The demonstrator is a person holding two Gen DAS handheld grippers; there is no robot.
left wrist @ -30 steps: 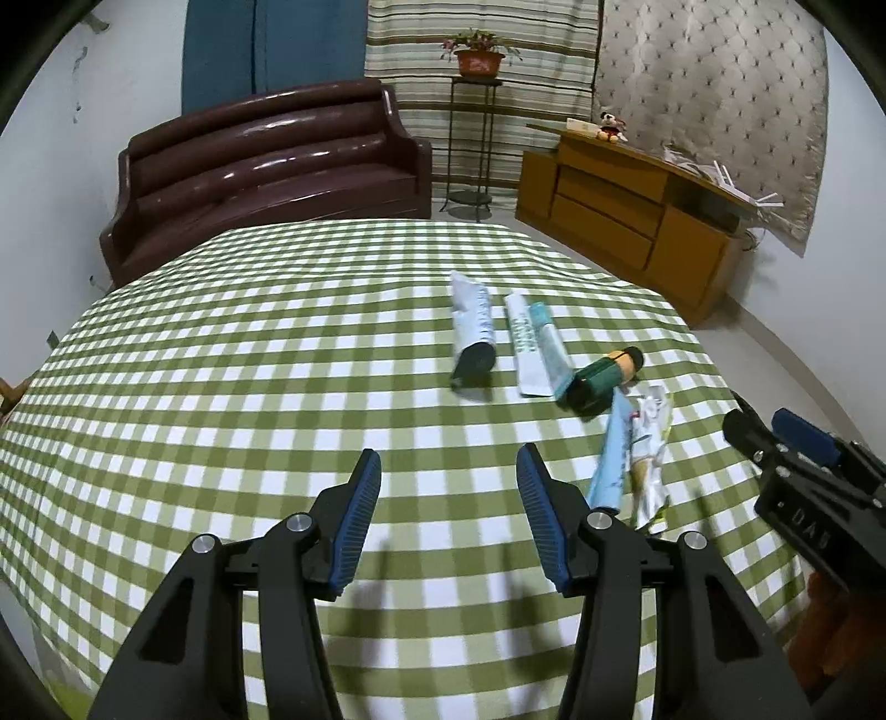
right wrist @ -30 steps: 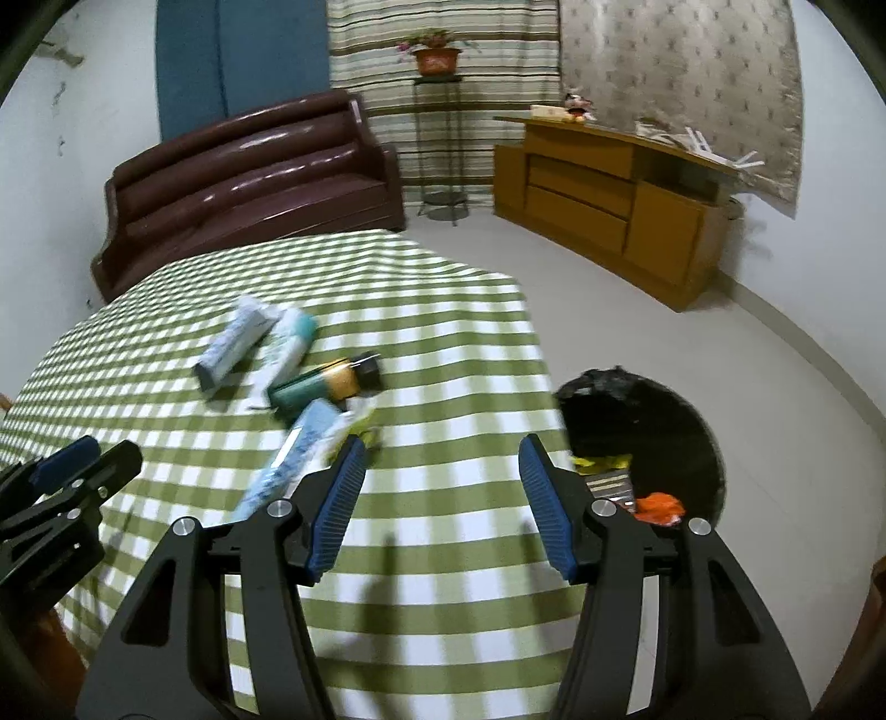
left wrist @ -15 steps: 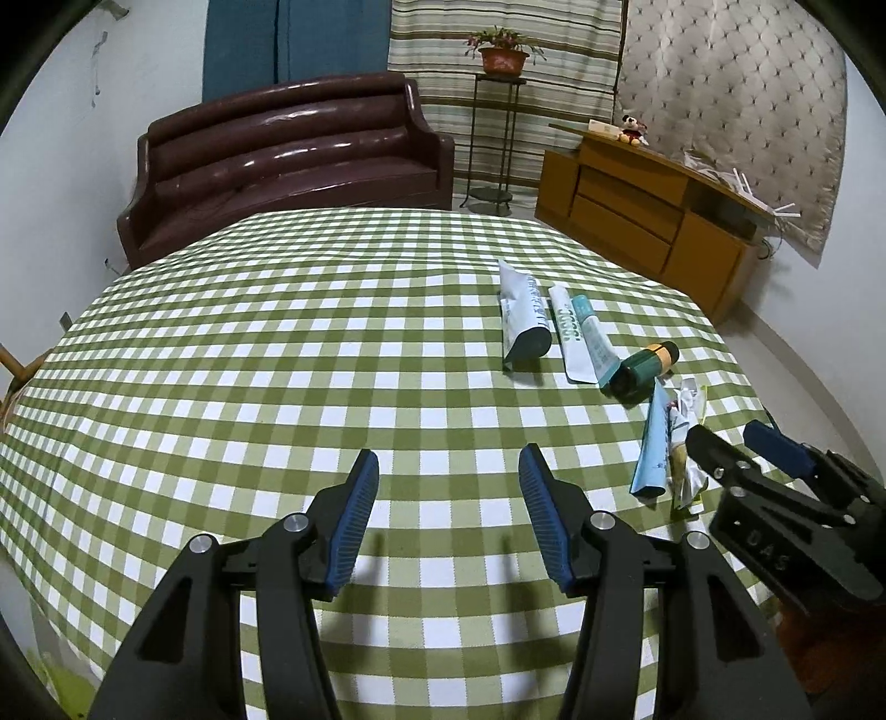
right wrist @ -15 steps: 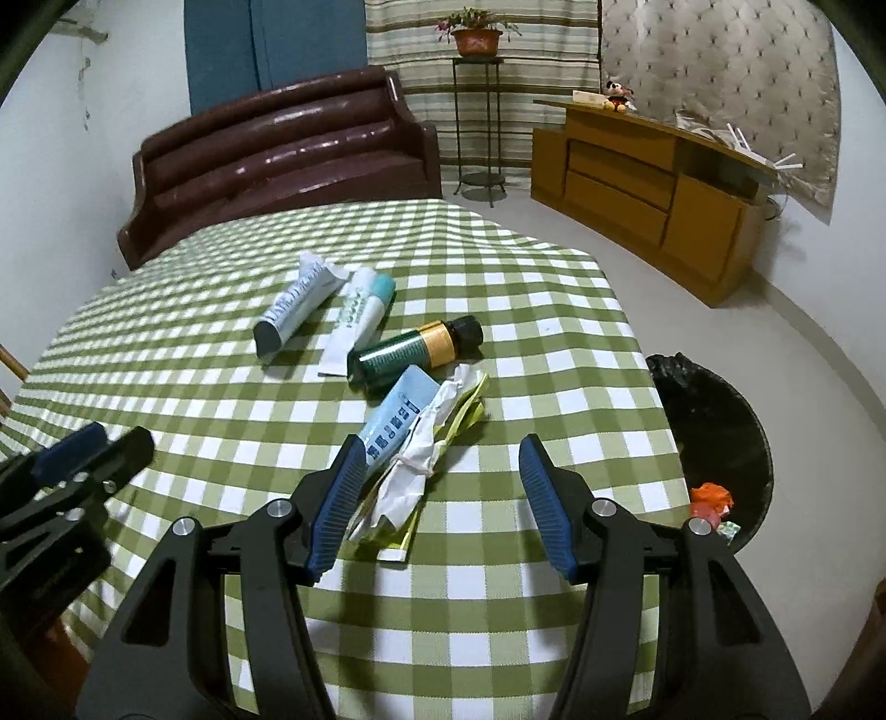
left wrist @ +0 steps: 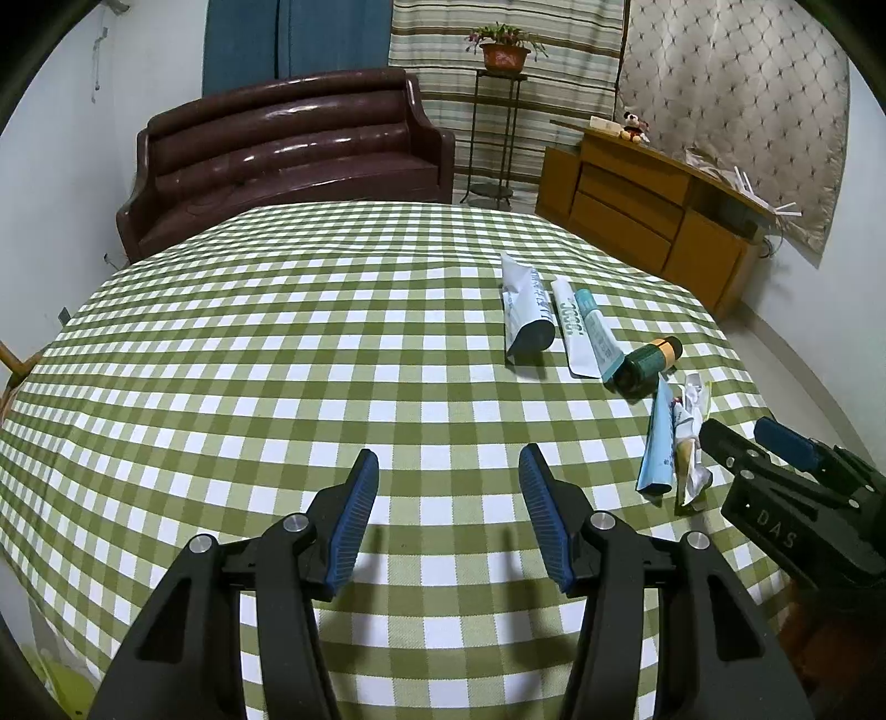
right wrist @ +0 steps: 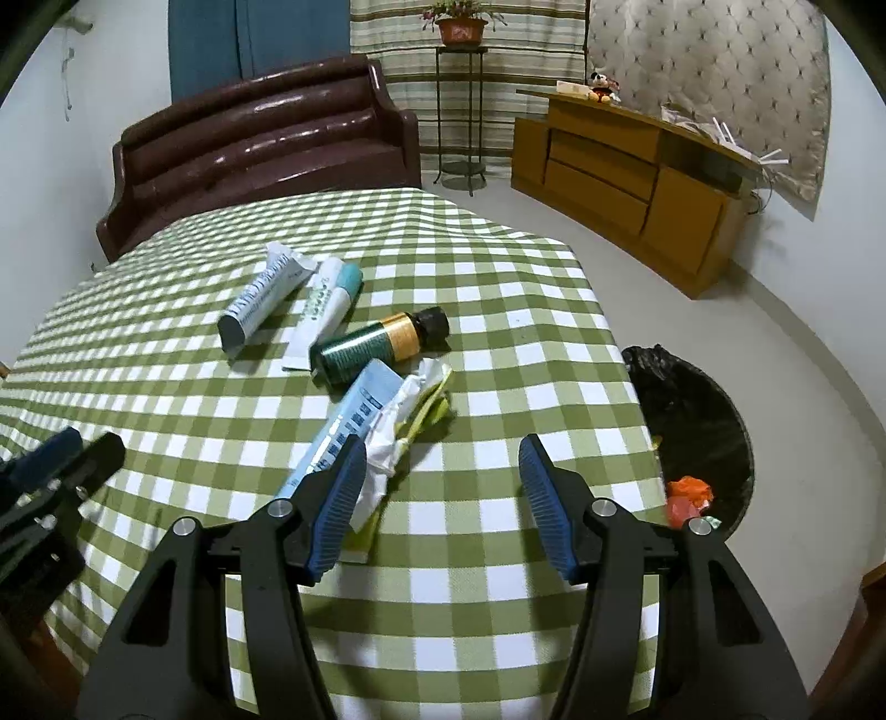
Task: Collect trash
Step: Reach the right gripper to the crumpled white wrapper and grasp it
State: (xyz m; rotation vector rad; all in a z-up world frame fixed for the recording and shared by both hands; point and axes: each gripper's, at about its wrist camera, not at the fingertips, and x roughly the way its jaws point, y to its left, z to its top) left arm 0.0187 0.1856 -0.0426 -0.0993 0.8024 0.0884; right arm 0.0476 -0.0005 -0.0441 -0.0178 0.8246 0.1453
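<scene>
Your right claw (right wrist: 440,482) and left claw (left wrist: 448,498) both hang spread and empty above the green-checked desk (left wrist: 277,343), the right one beside the light-blue flattened tube (right wrist: 354,421).

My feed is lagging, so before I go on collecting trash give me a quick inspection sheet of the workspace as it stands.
Surface: green checked tablecloth, flat, mostly bare.
Job's things: grey-capped tube, teal-capped tube, green bottle, light blue tube and crumpled wrapper lying together near the table's right edge; black-lined bin on the floor beside the table, orange scrap inside.
Clutter: nothing seen.
Grippers: left claw open, empty, over bare cloth; right claw open, empty, its left finger over the blue tube's near end.
Cables: nothing seen.
Surroundings: brown sofa, wooden sideboard, potted plant.
</scene>
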